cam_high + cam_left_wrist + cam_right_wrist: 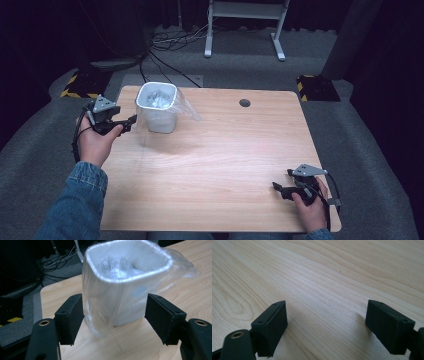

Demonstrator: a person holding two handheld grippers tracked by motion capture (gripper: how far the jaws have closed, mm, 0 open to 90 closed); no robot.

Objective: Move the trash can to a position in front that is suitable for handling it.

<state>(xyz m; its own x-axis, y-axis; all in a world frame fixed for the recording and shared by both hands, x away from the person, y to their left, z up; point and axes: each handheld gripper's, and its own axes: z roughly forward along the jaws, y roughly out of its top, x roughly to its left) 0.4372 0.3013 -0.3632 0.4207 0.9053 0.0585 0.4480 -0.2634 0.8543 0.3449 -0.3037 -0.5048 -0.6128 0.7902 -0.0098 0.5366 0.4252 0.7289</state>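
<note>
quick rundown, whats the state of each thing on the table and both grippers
small white plastic bin: upright, top open
clear plastic bag liner: fitted in the bin, folded over the rim, loose and crumpled down the outside
left gripper: jaws open, empty, facing the bin
right gripper: jaws open, empty, low over the light wooden table

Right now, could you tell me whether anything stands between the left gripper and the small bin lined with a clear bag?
Nothing visible does. The left gripper, jaws open, faces the bin from its left. In the left gripper view, bare table lies before the bin, and loose plastic bag hangs down its near side.
</note>
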